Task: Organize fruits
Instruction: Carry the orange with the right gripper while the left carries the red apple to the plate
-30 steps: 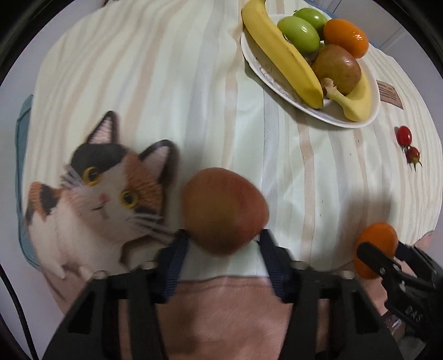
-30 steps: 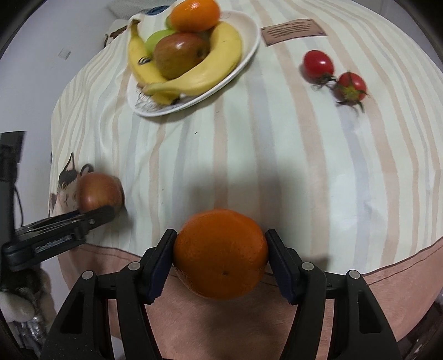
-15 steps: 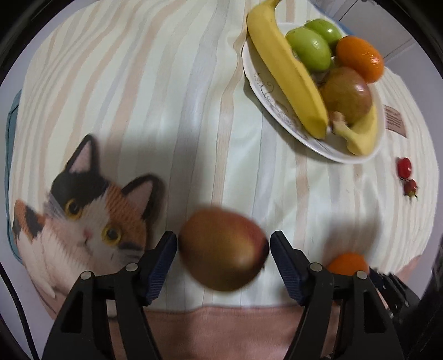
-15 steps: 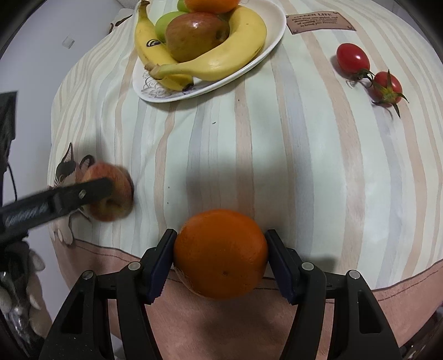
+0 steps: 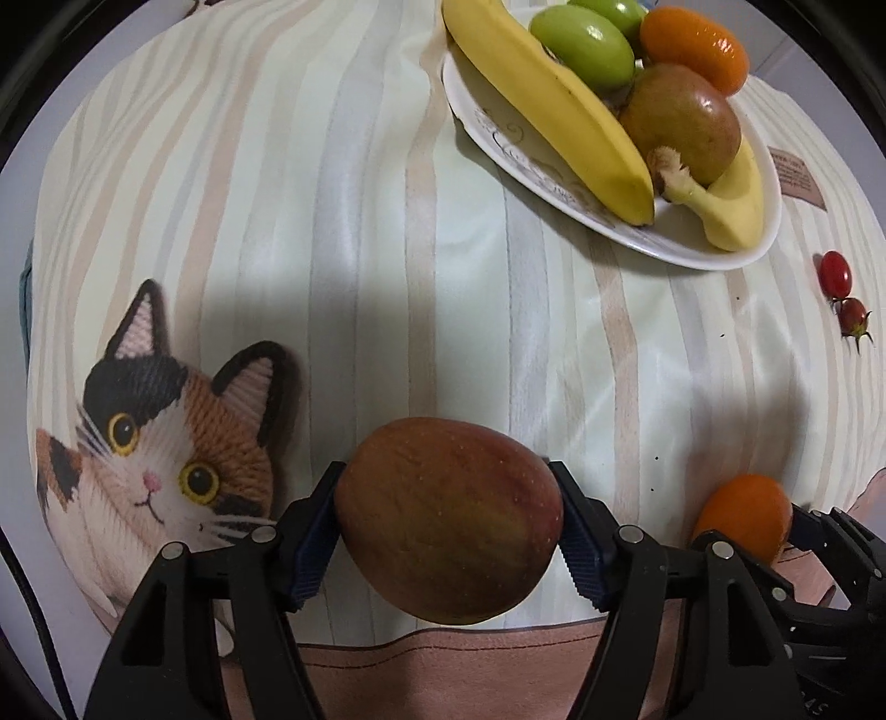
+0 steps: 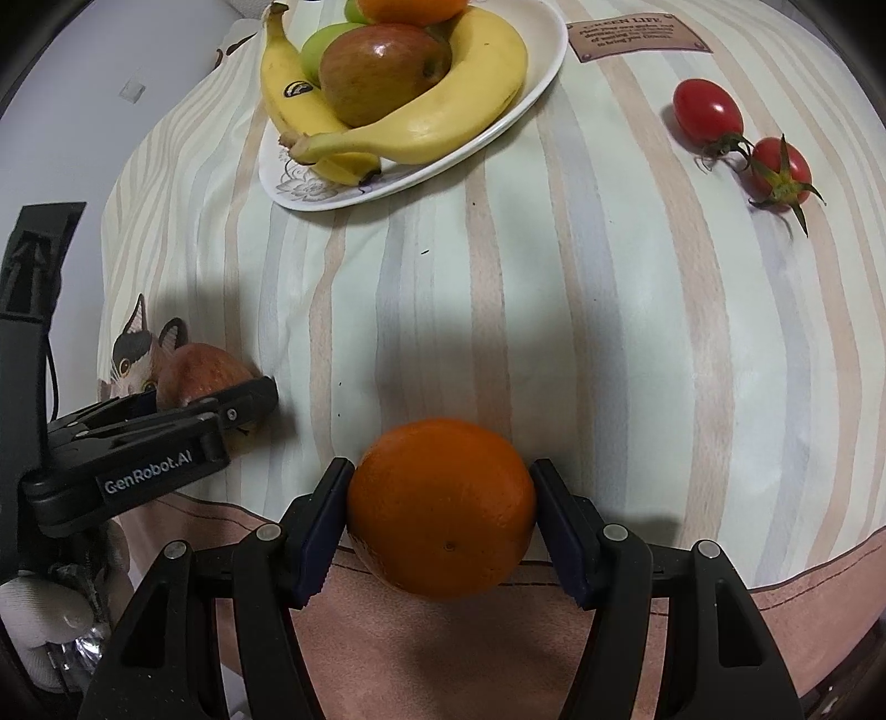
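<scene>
A red-brown apple point(image 5: 448, 520) rests on the striped cloth beside the cat picture point(image 5: 166, 443). My left gripper point(image 5: 446, 490) points straight down over it, both blue pads against its sides. From the right wrist view, that apple point(image 6: 199, 371) shows between the left gripper's fingers point(image 6: 243, 399). My right gripper point(image 6: 443, 487) is shut on an orange point(image 6: 443, 507) near the cloth's front edge. That orange point(image 5: 745, 512) also appears at the lower right of the left wrist view. A white plate point(image 5: 767, 238) at the back carries bananas, green fruits, an apple and an orange.
Two cherry tomatoes point(image 6: 709, 108) lie on the cloth right of the plate point(image 6: 545, 72). A brown label point(image 6: 637, 33) is sewn on behind them. The pink cloth border point(image 6: 775, 587) runs along the front edge, and bare striped cloth spans the middle.
The left gripper's jaws spread from nearly shut behind the apple and came down around it, pads now at its sides. The right gripper kept still with the orange.
</scene>
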The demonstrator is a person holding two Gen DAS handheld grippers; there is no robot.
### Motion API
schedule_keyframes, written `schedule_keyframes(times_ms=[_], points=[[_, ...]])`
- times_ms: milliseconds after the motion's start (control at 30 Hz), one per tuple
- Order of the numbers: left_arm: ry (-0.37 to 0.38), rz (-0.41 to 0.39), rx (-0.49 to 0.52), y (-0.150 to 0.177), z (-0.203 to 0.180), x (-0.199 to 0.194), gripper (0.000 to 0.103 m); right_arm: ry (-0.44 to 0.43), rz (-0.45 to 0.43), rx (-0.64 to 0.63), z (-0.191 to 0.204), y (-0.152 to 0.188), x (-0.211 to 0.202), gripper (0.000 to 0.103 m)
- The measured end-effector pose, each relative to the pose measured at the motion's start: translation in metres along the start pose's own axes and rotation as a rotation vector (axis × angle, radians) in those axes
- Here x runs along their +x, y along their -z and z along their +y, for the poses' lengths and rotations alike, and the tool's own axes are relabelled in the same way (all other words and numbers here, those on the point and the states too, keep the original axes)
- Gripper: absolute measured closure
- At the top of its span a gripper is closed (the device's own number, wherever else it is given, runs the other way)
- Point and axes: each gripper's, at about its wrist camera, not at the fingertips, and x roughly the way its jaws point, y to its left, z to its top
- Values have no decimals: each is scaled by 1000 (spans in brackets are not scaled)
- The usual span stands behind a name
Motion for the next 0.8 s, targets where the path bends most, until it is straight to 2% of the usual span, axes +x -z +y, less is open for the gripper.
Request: schedule_keyframes(times_ms=[200,400,500,633,800], points=[[-1,-16,18,26,-7,-14,35,-1,32,-30,3,3,-1,36],[3,12,23,65,-12,-31,35,7,72,-77,9,18,-6,36],[18,46,-2,86,-10,-26,35,26,105,-92,9,31,-6,36],[37,101,-40,104,-4,0,35,61,144,-89,2,45,5,36],[27,95,-51,112,2,9,35,78,151,-76,0,47,11,36]])
